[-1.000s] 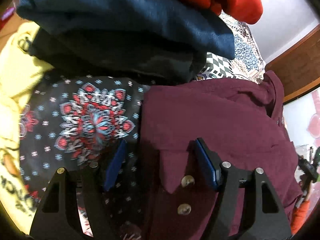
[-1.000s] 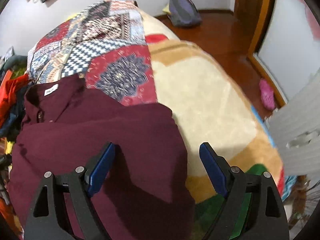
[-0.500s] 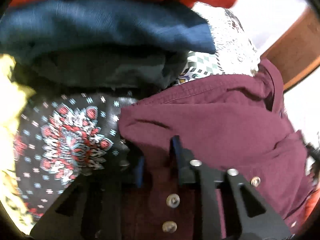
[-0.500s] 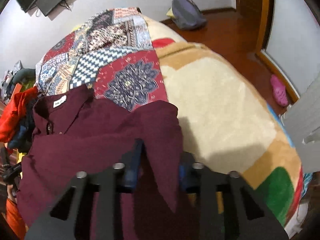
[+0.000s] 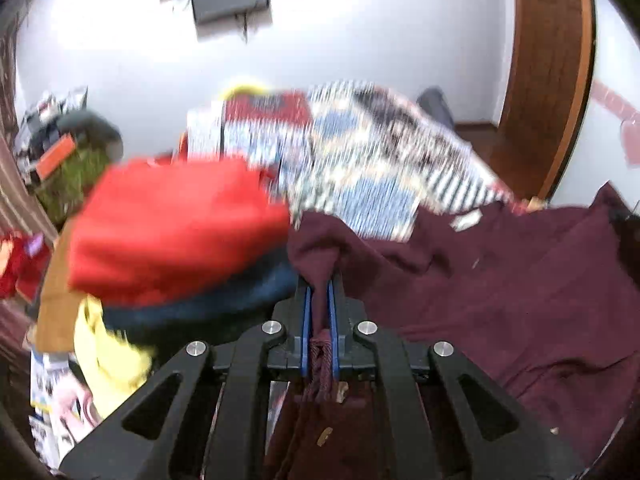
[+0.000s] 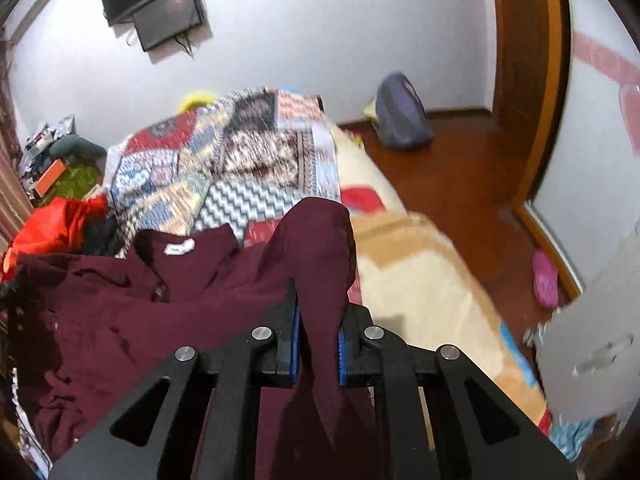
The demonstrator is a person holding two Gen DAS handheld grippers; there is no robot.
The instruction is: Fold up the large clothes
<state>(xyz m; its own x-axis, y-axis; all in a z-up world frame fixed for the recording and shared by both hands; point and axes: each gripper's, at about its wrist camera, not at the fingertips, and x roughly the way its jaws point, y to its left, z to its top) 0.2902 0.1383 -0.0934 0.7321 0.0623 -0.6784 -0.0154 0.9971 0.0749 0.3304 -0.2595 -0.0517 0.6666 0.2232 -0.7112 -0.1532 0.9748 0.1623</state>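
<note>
Your left hand-held gripper [image 5: 319, 304] has just closed nearly shut, its blue pads pinching a bunched edge of the dark maroon button-up cotton shirt [image 5: 520, 288]. Your right hand-held gripper [image 6: 319, 336] has just closed likewise on another fold. The shirt drapes across the bed [image 6: 420, 280], lower left of the right-wrist frame.

Maroon shirt [image 6: 120, 320], patchwork-patterned quilt [image 6: 224, 168], red [image 5: 172, 220] over seemingly navy folded clothes [image 5: 224, 296].

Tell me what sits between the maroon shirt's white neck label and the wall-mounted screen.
In the right wrist view, the patchwork quilt on the bed fills the stretch between the maroon shirt's white neck label and the wall-mounted screen, then bare wall.
</note>
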